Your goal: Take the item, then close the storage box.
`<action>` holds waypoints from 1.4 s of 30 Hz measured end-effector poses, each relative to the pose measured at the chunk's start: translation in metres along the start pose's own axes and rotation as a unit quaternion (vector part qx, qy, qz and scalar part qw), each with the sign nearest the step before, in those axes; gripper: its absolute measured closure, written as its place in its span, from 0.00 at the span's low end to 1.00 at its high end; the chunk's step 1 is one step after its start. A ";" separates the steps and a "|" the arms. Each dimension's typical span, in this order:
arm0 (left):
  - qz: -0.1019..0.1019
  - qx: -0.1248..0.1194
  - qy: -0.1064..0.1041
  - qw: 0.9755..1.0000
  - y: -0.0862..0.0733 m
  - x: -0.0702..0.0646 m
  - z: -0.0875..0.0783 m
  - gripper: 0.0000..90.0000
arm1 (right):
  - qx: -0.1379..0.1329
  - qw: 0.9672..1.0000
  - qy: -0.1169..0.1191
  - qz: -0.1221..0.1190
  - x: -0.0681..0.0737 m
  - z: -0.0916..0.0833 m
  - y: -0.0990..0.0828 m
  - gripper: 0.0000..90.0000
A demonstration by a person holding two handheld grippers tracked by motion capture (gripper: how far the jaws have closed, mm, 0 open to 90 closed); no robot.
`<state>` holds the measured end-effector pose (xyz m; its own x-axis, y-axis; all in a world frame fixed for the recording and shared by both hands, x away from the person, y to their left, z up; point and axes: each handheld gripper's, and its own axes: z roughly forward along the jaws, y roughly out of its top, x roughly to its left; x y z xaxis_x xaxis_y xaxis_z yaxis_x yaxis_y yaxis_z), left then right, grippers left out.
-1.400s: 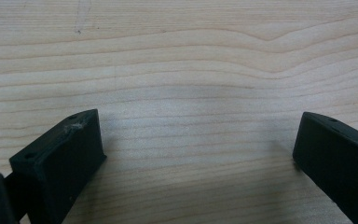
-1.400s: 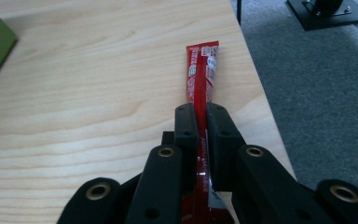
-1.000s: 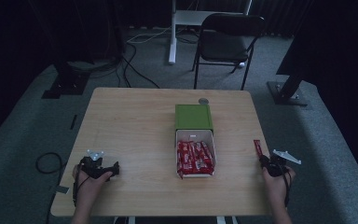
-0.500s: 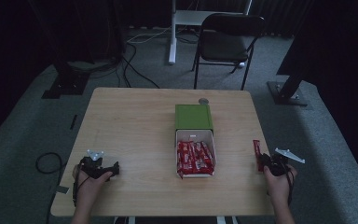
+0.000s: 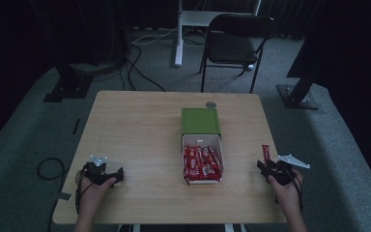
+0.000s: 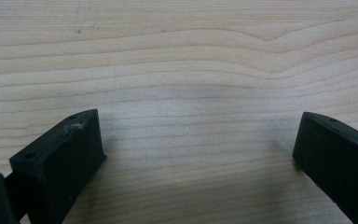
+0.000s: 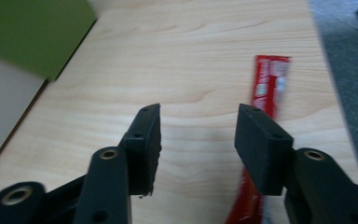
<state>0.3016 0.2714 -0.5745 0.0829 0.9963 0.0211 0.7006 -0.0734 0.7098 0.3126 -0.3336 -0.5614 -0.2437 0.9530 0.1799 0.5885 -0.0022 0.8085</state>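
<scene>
Right gripper (image 7: 198, 140): its jaws have just been opening and now stand partly apart with bare wood between the pads; nothing is gripped. The loose red snack bar (image 7: 265, 107) lies flat on the table (image 5: 135, 125), just beside the right-hand jaw and partly under it, no longer clamped. Taking the green box (image 5: 201, 122) as landmark: the bar sits well to the right of it, near the table's right edge, while the box's white tray (image 5: 220, 159) is pulled out toward the person and packed with more red bars (image 5: 201, 163). A second ago the bar stood between closed jaws at the same spot by the edge; now it rests free. Judgement: the bar has been set down outside the tray, so one unloading step looks complete and the next bar in the tray is the likely target. Left gripper (image 6: 191, 154): well to the left of the box, near the table's front edge, jaws wide apart over plain wood, holding nothing, idle. A small round grey object (image 5: 211, 104) sits just behind the box.
</scene>
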 end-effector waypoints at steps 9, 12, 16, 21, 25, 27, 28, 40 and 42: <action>0.000 0.000 0.000 1.000 0.000 0.000 0.000 0.03 | -0.001 0.998 0.059 -0.036 0.014 0.004 0.000 0.37; 0.000 0.000 0.000 1.000 0.000 0.000 0.000 0.03 | -0.002 0.996 0.072 -0.050 0.015 0.006 -0.002 0.34; 0.000 0.000 0.000 1.000 0.000 0.000 0.000 0.03 | -0.018 0.995 0.073 -0.062 0.017 0.006 -0.002 0.23; 0.011 0.001 -0.011 1.000 0.000 0.001 0.000 0.03 | -0.008 0.995 0.069 -0.071 0.019 0.008 -0.002 0.16; 0.035 0.000 -0.029 0.999 -0.001 0.001 -0.001 0.03 | -0.013 0.996 0.051 -0.074 0.020 0.006 -0.001 0.15; 0.047 -0.006 -0.035 0.998 -0.001 -0.003 -0.003 0.03 | -0.013 0.996 0.052 -0.074 0.020 0.004 -0.001 0.15; 0.047 -0.006 -0.035 0.998 -0.001 -0.003 -0.003 0.03 | -0.013 0.996 0.052 -0.074 0.020 0.004 -0.001 0.15; 0.106 -0.021 -0.091 0.990 0.009 -0.038 -0.013 0.03 | -0.011 0.991 0.083 -0.109 0.029 0.000 -0.002 0.20; 0.116 -0.024 -0.096 0.988 0.011 -0.045 -0.014 0.03 | -0.008 0.990 0.086 -0.115 0.031 0.000 -0.003 0.20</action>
<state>0.2953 0.2264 -0.5576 0.3744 0.9256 0.0562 0.6130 -0.2925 0.7339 0.3039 -0.3042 -0.5582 -0.4983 0.8631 0.0826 0.4899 0.2016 0.8482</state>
